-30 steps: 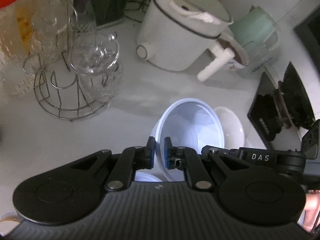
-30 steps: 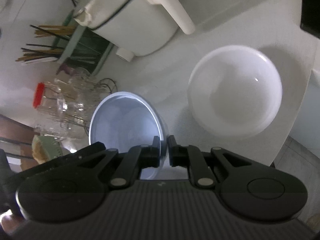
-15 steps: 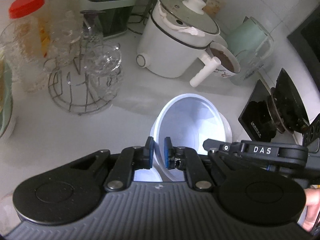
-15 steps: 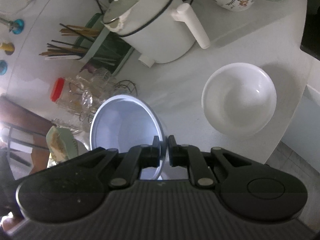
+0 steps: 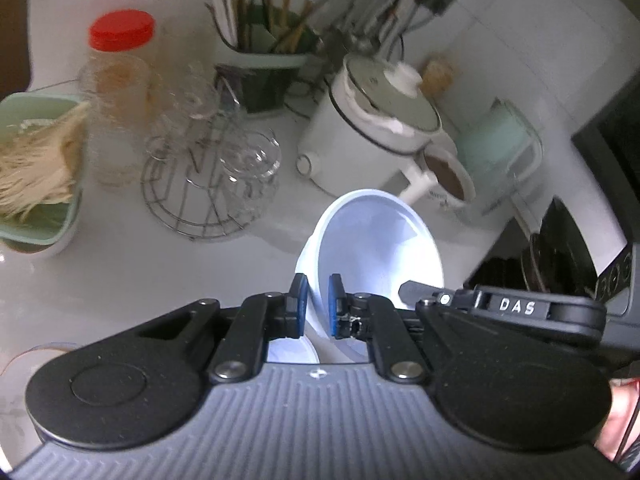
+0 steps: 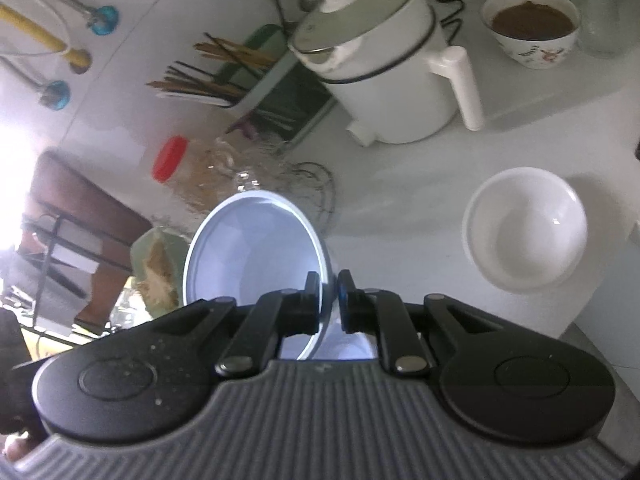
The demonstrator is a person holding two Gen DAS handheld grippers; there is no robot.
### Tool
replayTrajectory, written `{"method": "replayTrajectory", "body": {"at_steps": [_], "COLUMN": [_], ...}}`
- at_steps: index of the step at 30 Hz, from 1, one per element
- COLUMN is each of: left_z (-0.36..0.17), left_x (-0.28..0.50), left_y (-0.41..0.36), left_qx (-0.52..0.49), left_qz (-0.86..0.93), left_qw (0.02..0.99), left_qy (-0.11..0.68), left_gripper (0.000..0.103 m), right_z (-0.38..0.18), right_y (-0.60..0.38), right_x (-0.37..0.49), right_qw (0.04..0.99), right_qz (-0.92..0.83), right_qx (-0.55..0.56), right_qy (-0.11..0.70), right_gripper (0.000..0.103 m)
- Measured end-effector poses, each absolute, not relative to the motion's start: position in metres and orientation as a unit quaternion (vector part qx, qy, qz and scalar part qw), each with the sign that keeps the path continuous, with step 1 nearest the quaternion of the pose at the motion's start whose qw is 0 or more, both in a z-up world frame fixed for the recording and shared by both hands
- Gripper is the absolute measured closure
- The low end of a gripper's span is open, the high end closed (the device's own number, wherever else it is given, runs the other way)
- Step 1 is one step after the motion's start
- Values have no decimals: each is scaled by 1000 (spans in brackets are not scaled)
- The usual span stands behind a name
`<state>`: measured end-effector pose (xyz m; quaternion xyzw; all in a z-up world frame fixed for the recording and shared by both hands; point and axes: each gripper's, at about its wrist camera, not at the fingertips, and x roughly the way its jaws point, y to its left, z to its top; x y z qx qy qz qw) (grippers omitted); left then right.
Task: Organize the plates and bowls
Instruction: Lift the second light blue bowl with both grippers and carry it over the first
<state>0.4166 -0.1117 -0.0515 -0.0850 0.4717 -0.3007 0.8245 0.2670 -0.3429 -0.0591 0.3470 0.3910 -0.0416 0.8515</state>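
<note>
Pale blue plastic fills the middle of both wrist views: a light blue bowl (image 5: 376, 248) is held clear of the white countertop (image 5: 132, 276), tilted so that its inside faces each camera. Its rim is pinched on one side by the left gripper (image 5: 318, 304), whose blue-padded fingers (image 5: 299, 300) are closed on the wall just below frame centre, and on the opposite side by the right gripper (image 6: 329, 304), likewise clamped on the rim. In the left wrist view the right gripper's black body, marked DAS (image 5: 516, 306), is seen at the lower right, just beside the bowl. A white bowl (image 6: 524, 228) is seen resting upright on the countertop at the right of the right wrist view, well apart from the held bowl. Behind it, in the upper middle, a white electric pot (image 6: 384, 64) with a grey-green lid is placed, and a patterned bowl of brown contents (image 6: 532, 28) stands at the upper right. In the left wrist view a wire glass rack (image 5: 208, 184) holding clear glasses is seen left of centre, a red-lidded jar (image 5: 120, 80) at the upper left, a chopstick holder (image 5: 264, 48) at the top, and a mint green container (image 5: 36, 172) of pale strands at the left edge.
</note>
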Motion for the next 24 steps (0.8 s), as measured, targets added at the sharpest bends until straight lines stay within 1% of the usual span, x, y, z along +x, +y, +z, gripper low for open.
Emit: {"method": "replayTrajectory", "body": {"at_steps": [5, 14, 24], "left_z": [-53, -87, -123], "left_x": [408, 399, 391], "left_y": [-99, -84, -76], "left_qx": [-100, -144, -139], "left_qz": [-273, -232, -190], "left_qw": [833, 820, 813], "left_qy": [471, 503, 532], "left_gripper": [92, 92, 91], "right_z": [-62, -84, -110], "right_y": [-331, -318, -300], "right_x": [270, 278, 290], "right_qw": [847, 822, 807], "right_qz": [-19, -9, 3], "right_qx": [342, 314, 275], "right_qy": [406, 475, 523], "right_gripper": [90, 89, 89]}}
